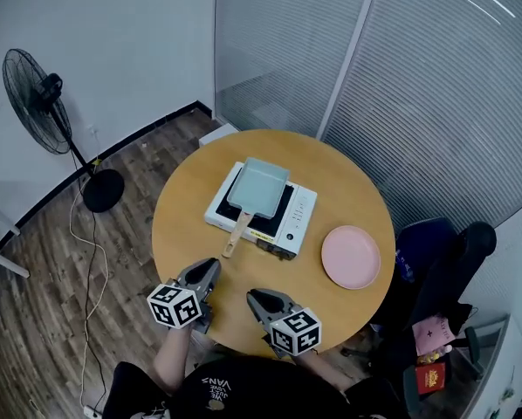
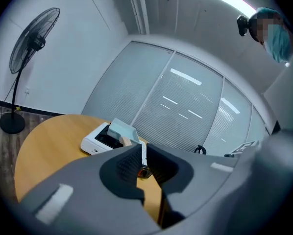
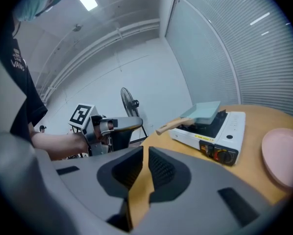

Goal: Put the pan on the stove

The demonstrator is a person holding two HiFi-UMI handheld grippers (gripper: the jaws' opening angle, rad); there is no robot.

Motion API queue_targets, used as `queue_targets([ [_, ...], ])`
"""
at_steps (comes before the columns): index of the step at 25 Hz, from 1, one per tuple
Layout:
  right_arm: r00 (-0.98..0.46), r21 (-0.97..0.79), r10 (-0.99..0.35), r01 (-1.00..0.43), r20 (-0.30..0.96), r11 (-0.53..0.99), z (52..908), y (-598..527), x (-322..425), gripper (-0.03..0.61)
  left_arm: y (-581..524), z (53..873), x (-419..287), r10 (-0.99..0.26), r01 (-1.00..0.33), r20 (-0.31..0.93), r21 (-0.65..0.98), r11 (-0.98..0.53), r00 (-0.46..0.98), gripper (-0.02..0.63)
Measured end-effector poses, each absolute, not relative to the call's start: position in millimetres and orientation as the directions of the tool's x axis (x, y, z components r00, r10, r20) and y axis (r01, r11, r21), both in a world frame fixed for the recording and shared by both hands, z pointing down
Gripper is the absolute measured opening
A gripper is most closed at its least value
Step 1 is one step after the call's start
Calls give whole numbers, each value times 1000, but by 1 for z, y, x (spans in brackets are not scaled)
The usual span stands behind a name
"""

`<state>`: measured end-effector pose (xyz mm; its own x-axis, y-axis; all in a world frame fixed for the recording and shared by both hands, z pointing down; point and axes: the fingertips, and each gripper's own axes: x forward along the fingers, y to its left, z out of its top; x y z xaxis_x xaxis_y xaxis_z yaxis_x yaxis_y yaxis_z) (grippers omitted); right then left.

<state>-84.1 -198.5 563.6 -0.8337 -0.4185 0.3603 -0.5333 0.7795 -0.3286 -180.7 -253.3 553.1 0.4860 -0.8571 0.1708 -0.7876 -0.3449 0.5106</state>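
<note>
Both the left gripper (image 1: pixel 210 269) and right gripper (image 1: pixel 255 298) keep fingers all but closed, empty, over the bench (image 1: pixel 181 225); pan (image 1: pixel 259 184) already sits on stove (image 1: pixel 303 209), so the task looks done

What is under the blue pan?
The white stove sits right under the pan, and its dark top peeks out around the pan. The burner is covered by the pan, so I cannot see it.
</note>
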Motion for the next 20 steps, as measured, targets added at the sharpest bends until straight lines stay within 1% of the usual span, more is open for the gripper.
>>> queue_targets([
  [4, -848, -337, -393, -508, 356, 792, 565, -189, -72, 34, -234, 553, -167, -875, -808, 174, 495, -320, 452, 11],
  [12, -870, -341, -329, -455, 368, 822, 574, -163, -49, 18, -200, 561, -137, -890, -839, 213, 475, -266, 403, 11],
  [20, -867, -327, -300, -439, 397, 837, 588, -145, -21, 12, -172, 573, -100, -883, -854, 248, 452, -258, 398, 11],
])
